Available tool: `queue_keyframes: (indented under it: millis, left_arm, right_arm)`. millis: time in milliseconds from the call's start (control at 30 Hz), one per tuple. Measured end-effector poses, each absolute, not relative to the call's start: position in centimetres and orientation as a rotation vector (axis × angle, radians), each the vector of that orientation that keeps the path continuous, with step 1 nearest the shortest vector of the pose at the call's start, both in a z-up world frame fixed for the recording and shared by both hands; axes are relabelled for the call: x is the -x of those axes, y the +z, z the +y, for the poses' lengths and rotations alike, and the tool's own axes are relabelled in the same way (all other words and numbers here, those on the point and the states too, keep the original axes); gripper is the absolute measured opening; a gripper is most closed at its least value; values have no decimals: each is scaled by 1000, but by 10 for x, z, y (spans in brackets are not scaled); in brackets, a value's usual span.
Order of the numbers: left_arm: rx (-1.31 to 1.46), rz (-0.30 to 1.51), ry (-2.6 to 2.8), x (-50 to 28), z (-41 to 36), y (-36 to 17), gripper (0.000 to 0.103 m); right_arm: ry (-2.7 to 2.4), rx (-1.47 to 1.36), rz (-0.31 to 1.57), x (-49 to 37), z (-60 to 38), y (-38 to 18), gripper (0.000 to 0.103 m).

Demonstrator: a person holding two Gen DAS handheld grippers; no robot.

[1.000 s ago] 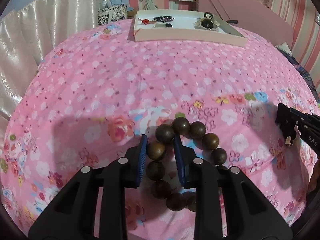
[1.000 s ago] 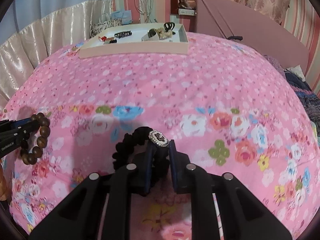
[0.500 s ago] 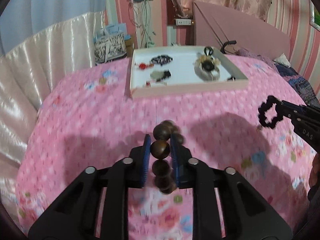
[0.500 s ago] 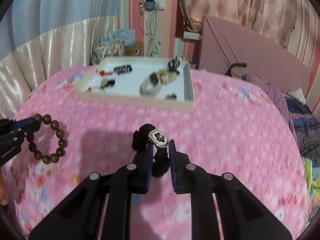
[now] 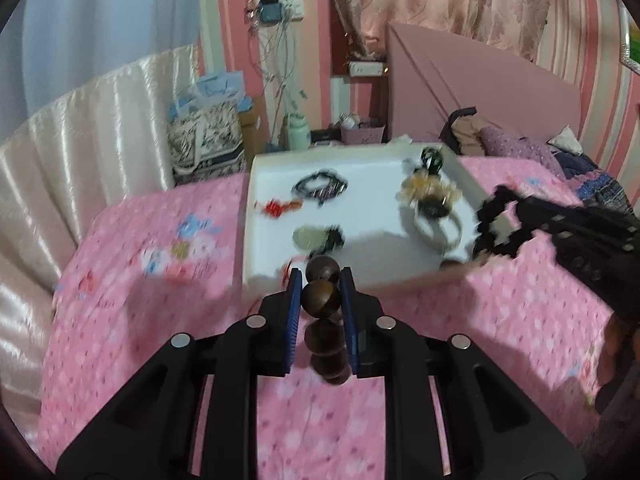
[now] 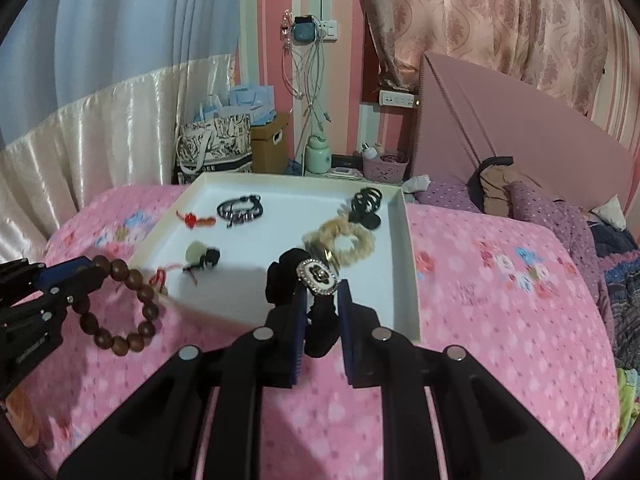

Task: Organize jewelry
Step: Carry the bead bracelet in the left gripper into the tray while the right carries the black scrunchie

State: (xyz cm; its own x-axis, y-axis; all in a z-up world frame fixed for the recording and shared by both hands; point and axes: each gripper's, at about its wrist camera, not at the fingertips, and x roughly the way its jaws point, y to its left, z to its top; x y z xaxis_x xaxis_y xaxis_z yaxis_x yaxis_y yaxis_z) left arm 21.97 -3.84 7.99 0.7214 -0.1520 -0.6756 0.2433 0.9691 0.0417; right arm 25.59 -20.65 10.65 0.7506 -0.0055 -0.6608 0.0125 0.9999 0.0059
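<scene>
My left gripper is shut on a brown wooden bead bracelet, held in the air just before the near edge of the white tray. The bracelet hangs below the fingers; it also shows in the right wrist view. My right gripper is shut on a black scrunchie with a jewelled oval charm, held over the tray's near right part. The scrunchie shows in the left wrist view at the tray's right rim. The tray holds several pieces: a black bracelet, a red knot, a beige scrunchie.
The tray lies on a bed with a pink flowered cover. A pink headboard and clothes are at the right. A printed tote bag, a box and a green bottle stand behind the bed.
Both grippers have risen from the cover and moved forward to the tray, carrying the bead bracelet and the black scrunchie. The tray is now much closer in both views.
</scene>
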Motion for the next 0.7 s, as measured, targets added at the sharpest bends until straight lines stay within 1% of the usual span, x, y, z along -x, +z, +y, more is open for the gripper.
queue_keyframes:
  millis: [200, 333, 533, 700]
  left_arm:
    - [-89, 668, -293, -248, -60, 112, 18]
    - [-36, 690, -339, -278, -71, 109, 18]
    - [-15, 804, -371, -333, -80, 61, 18]
    - [-42, 850, -315, -351, -76, 26, 18]
  right_arm:
    - [-15, -49, 725, -291, -212, 102, 15]
    - [-35, -64, 748, -310, -222, 92, 15]
    - [-68, -75, 759, -318, -237, 82, 15]
    - [-96, -86, 763, -322, -251, 78, 15]
